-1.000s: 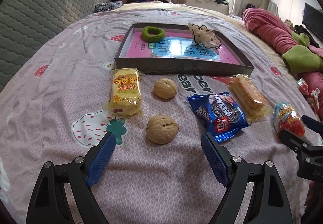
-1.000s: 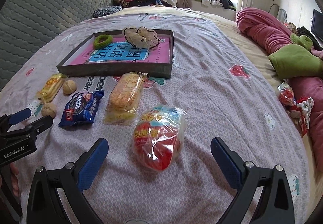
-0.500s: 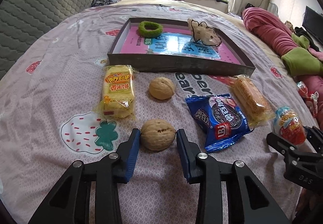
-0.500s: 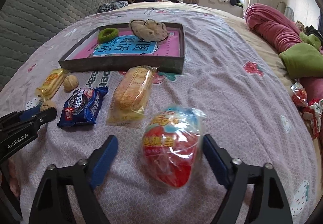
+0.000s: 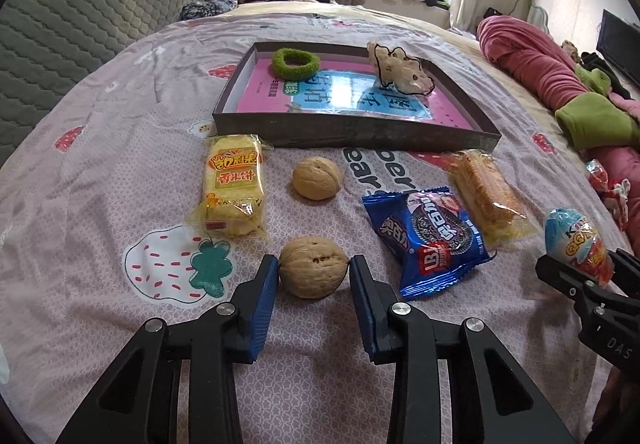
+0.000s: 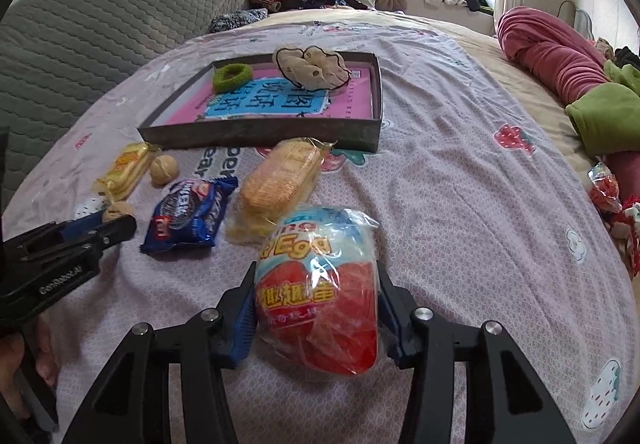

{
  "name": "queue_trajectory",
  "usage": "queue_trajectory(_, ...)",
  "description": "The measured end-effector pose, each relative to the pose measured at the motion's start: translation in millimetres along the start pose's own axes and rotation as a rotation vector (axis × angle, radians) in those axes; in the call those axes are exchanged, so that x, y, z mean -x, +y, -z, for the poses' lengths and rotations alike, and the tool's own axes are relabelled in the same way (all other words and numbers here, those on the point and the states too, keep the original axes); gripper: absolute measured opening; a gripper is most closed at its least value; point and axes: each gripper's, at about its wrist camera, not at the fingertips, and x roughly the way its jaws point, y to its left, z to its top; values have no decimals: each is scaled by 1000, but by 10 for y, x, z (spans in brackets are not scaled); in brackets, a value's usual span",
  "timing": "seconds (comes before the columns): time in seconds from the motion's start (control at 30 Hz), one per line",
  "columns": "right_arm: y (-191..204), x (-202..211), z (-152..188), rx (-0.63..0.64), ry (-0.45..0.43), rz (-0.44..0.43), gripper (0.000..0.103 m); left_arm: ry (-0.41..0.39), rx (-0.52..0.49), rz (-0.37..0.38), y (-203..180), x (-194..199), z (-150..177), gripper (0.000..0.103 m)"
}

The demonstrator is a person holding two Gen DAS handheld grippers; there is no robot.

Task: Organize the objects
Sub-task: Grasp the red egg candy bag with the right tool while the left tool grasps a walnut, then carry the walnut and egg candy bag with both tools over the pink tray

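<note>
Snacks and two walnuts are laid out on the bed (image 5: pixel 100 147) in front of one shallow tray (image 5: pixel 352 131), seen at the upper middle of the left wrist frame. Going left to right in that frame: one yellow rice-cracker packet (image 5: pixel 232 185) is found left of centre; the far walnut (image 5: pixel 317 178) sits just beside it, and the near walnut (image 5: pixel 313 272) lies below, at lower centre. The left gripper (image 5: pixel 314 272) is seen there with its fingers (image 5: pixel 266 298) closed against the near walnut's two sides, the nut resting on the bedspread. One blue cookie packet (image 5: pixel 430 240) follows to the right, then one orange wafer packet (image 5: pixel 486 195) touching it.

At the right edge, one wrapped toy egg (image 5: pixel 578 240) is clamped in the right gripper (image 6: pixel 316 308); its fingers (image 6: pixel 244 320) have just been closing and are pressed on the egg's sides at lower centre of the right wrist frame.

Inside the tray, two hair items are counted: one green scrunchie (image 5: pixel 295 63) at its left end and one beige scrunchie (image 5: pixel 400 71) toward its right. One rolled pink blanket (image 5: pixel 532 63) is seen at the upper right.
</note>
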Motion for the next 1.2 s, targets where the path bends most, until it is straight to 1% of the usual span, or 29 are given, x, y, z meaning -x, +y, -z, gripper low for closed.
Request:
queue_trajectory(0.33,137,160,-15,14,-19,-28,51,-27,2,-8,-8,200,-4,38)
queue_trajectory(0.57,249,338,-59,21,-50,-37,51,-53,-6,-7,-71,382,-47,38)
queue_trajectory(1.03,449,739,-234,36,-124,-26,51,-127,-5,-3,-136,837,-221,38)
queue_trajectory(1.2,497,852,-310,39,-149,-19,51,-143,-4,-8,-130,962,-238,38)
